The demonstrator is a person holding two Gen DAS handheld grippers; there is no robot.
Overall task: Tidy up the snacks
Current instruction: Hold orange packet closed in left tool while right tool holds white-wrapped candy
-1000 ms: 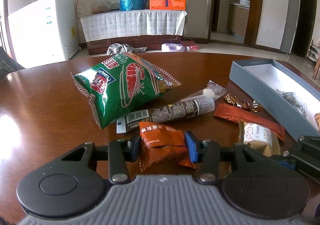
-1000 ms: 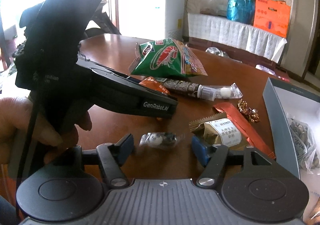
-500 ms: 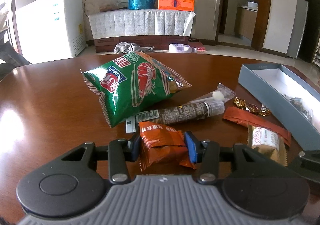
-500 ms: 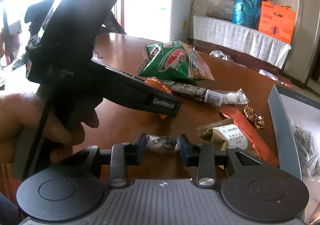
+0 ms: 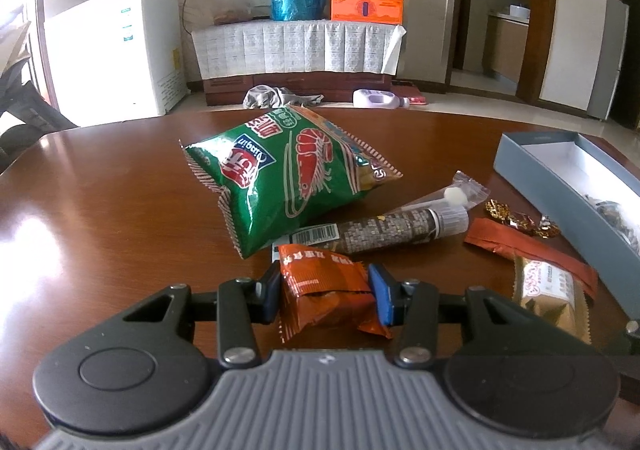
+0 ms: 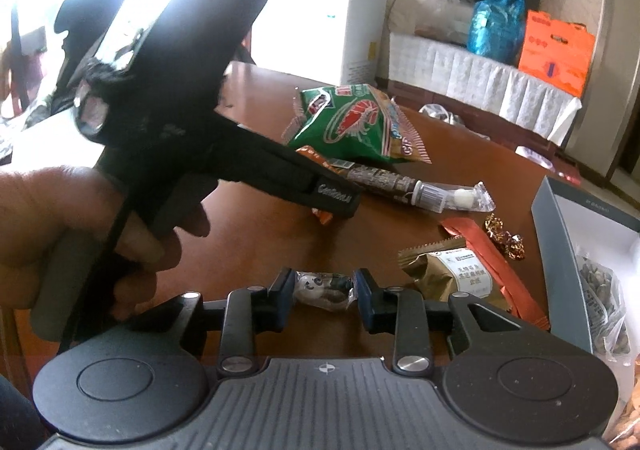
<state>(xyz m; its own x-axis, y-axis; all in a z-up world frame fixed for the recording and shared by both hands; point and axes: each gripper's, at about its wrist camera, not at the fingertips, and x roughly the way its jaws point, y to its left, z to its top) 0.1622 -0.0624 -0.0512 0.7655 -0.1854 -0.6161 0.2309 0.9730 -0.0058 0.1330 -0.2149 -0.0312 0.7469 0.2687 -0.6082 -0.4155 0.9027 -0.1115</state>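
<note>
Both claws loaded, snacks ready for the box

The right claw [image 6: 325,292], which stood open around the panda candy [image 6: 325,287] 1 second ago, is now clamped on its 2 ends and looks to hold it just clear of the tabletop [image 6: 256,234]. The left claw [image 5: 324,292] stays closed on the orange packet [image 5: 325,286], as before. That means 2 snacks are in hand at once, and the next step is likely carrying them to the grey box [image 5: 560,194] at the right, where a bag of seeds [image 6: 604,314] already lies. The green chip bag [image 5: 288,174], tube snack [image 5: 400,228], red strip [image 5: 528,250], gold sachet [image 6: 456,278] and foil candies [image 5: 516,216] remain on the tabletop, unsorted
</note>
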